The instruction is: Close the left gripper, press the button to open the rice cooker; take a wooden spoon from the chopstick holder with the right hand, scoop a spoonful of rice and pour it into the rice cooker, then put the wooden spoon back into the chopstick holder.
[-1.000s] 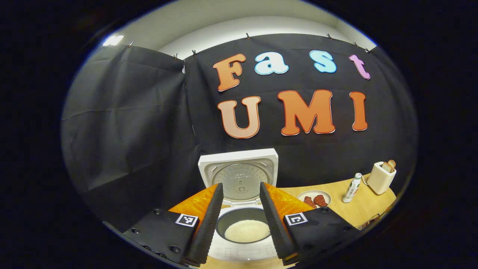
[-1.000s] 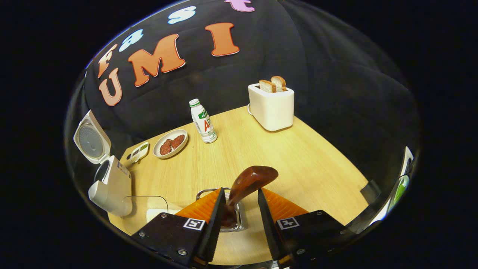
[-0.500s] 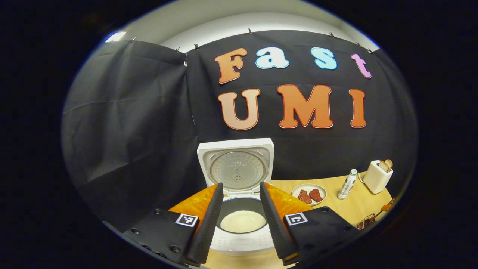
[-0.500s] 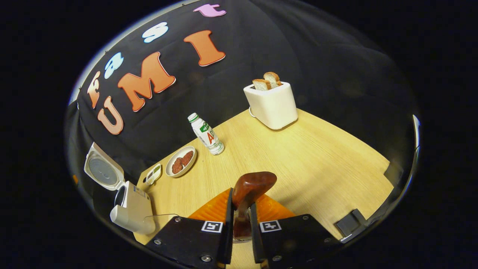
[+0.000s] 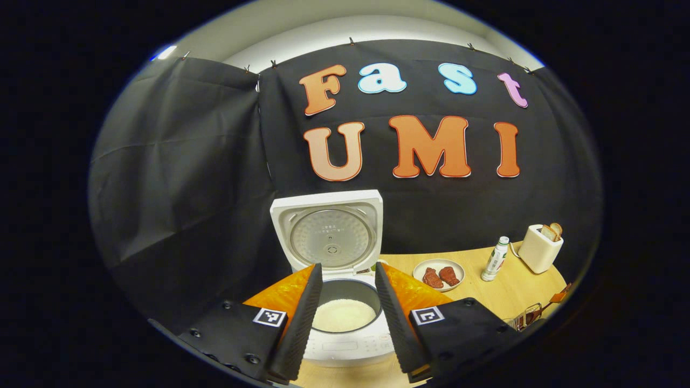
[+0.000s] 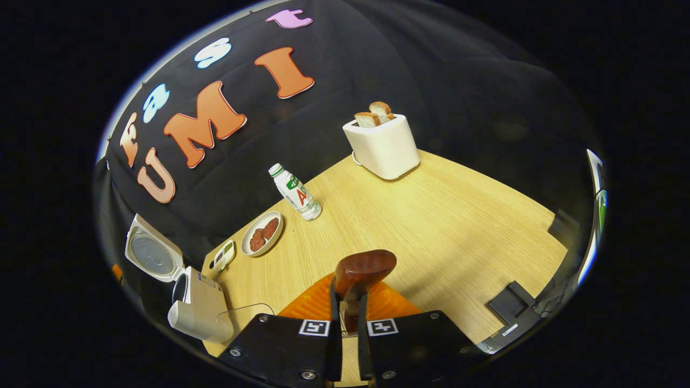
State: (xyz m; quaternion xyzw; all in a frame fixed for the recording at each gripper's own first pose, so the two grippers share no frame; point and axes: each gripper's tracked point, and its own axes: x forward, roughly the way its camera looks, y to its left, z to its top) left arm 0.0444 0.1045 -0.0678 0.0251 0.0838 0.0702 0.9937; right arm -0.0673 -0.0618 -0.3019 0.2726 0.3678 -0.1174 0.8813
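The white rice cooker (image 5: 345, 345) stands open, its lid (image 5: 326, 237) upright and white rice (image 5: 344, 314) in the pot. My left gripper (image 5: 347, 265) hovers open just in front of it, with the pot seen between its fingers. In the right gripper view my right gripper (image 6: 345, 293) is shut on a glossy brown wooden spoon (image 6: 362, 267), whose broad rounded end sticks up above the fingertips. The chopstick holder is mostly hidden behind those fingers; its metal frame (image 5: 525, 319) shows at the left gripper view's right edge. The cooker (image 6: 197, 310) lies far left of the right gripper.
On the light wooden table (image 6: 431, 226) stand a plate of red meat (image 6: 262, 233), a white bottle (image 6: 295, 193) and a white toaster holding bread (image 6: 383, 145). A small white item (image 6: 222, 254) lies near the plate. A clear container's rim (image 6: 248, 310) sits beside the cooker.
My right gripper has closed from open onto the wooden spoon. My left gripper has drawn back a little from the open cooker and stays open.
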